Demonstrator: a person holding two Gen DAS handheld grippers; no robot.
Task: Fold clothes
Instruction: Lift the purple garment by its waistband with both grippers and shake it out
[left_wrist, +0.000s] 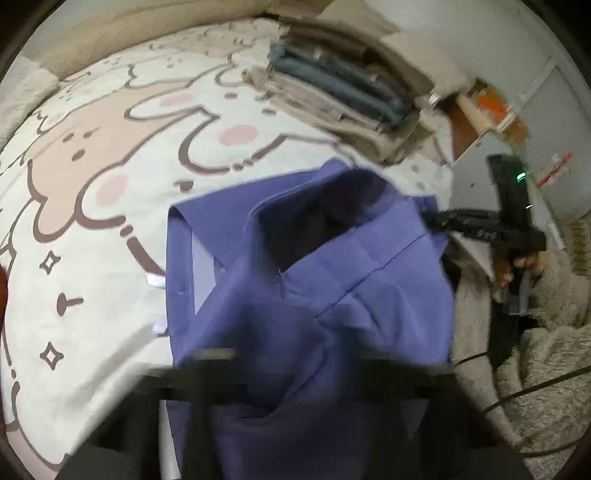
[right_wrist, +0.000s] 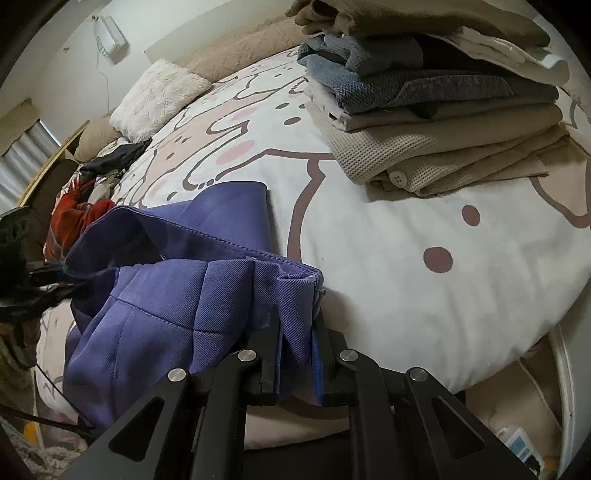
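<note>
I hold the purple garment (right_wrist: 173, 295) low over the bed cover (right_wrist: 388, 266), at the near edge of the bed. One part of it lies already on the cover, toward 11 o'clock from my right tongs (right_wrist: 297, 332). These are clamped on a bunched edge of the cloth, several layers thick between the jaws. My left tongs (left_wrist: 295, 373) are blurred in their own view; they look closed on the cloth, which drapes over them, at 9 o'clock in the right view.

I judge the garment light and soft, a twill weave with stitched seams, not slippery and not fragile. It will sag wherever it is not supported. The thick seamed edges are the best place to take hold, because a single layer can slip out.

Its long axis I cannot tell surely, since it is crumpled; the stretched edge runs from 9 to 3 o'clock between my two tongs. The stack of folded clothes (right_wrist: 436, 122) waits at 1 o'clock.
</note>
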